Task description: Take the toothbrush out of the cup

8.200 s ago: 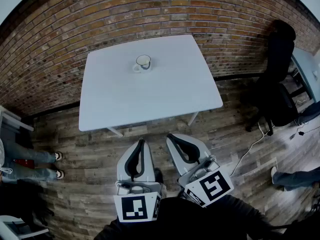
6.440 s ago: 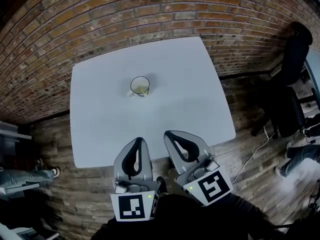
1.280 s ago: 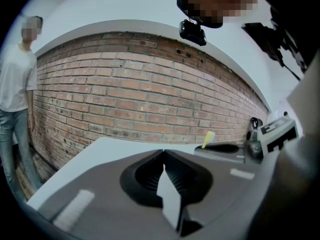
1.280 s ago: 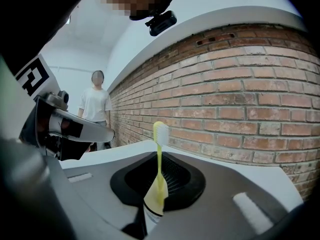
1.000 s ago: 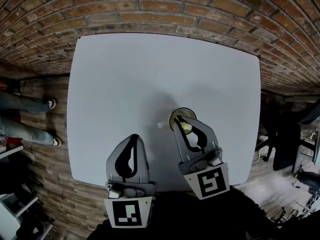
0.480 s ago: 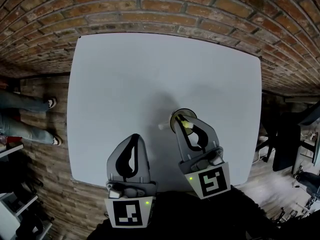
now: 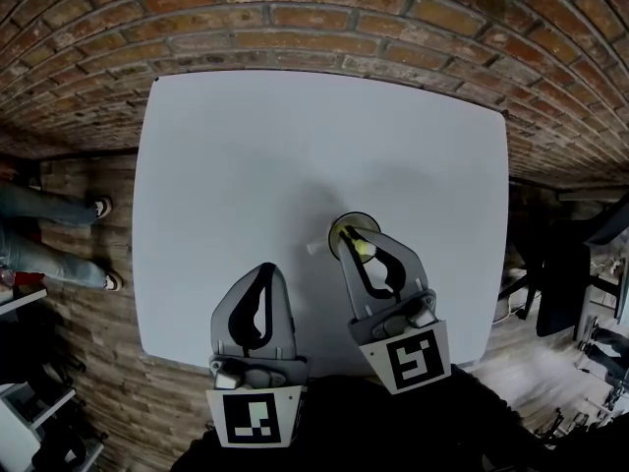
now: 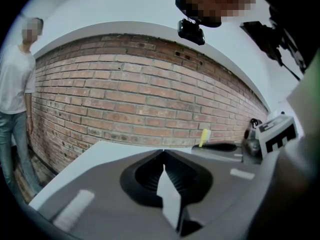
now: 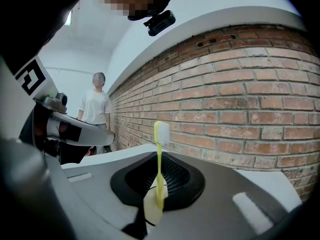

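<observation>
Table (image 7: 246, 165): white, square, its far edge against a brick wall (image 7: 295, 18); plank floor (image 7: 79, 342) to the left and near side.
Cup (image 7: 346, 226): stands upright on the table, right of centre and in the near half; its small handle sticks out to the left; pale yellow inside.
Toothbrush (image 9: 159, 174): yellow, upright, bristle head on top. In the right gripper view its handle runs down through the gap between the jaws toward the pale mouth of the cup below. The lower end looks to be inside the cup, but the jaws cover that part, so this is uncertain.
Right gripper (image 7: 360, 244): reaches out over the near rim of the cup, tips above its mouth. Jaws drawn narrow and pinching the toothbrush handle, with the brush head standing clear above them.
Left gripper (image 7: 263, 271): over the near part of the table, left of the cup and well apart from it. Jaws together at the tips, nothing between them; only a sliver of white table shows through.
Bystander (image 9: 95, 109): a person in a white top standing beyond the table's left side, beside the wall.
</observation>
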{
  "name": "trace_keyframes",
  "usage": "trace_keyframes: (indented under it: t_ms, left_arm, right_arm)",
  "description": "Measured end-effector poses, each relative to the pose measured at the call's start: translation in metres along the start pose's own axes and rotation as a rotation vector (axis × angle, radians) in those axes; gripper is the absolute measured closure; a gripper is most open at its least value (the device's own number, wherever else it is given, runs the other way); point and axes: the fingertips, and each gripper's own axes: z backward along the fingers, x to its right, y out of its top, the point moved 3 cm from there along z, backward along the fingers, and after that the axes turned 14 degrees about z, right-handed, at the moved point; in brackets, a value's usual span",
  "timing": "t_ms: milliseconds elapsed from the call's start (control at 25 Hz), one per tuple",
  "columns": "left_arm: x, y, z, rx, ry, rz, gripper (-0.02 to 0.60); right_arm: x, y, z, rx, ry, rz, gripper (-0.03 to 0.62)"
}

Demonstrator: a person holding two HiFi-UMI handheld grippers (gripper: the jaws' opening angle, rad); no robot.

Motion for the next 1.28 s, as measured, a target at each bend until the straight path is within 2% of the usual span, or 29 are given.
trace_keyframes:
  t_ms: [760, 1280]
  left_arm:
    - [0.037, 0.009, 0.029, 0.054, -0.05, -0.037, 0.574]
    - [0.071, 0.022, 0.061, 0.132, -0.098, -0.094, 0.574]
  right_arm:
    - [0.008, 0.041, 0.043, 0.097, -0.038, 0.003, 0.576]
    - [0.014, 0.095, 0.096, 0.222, -0.068, 0.018, 0.574]
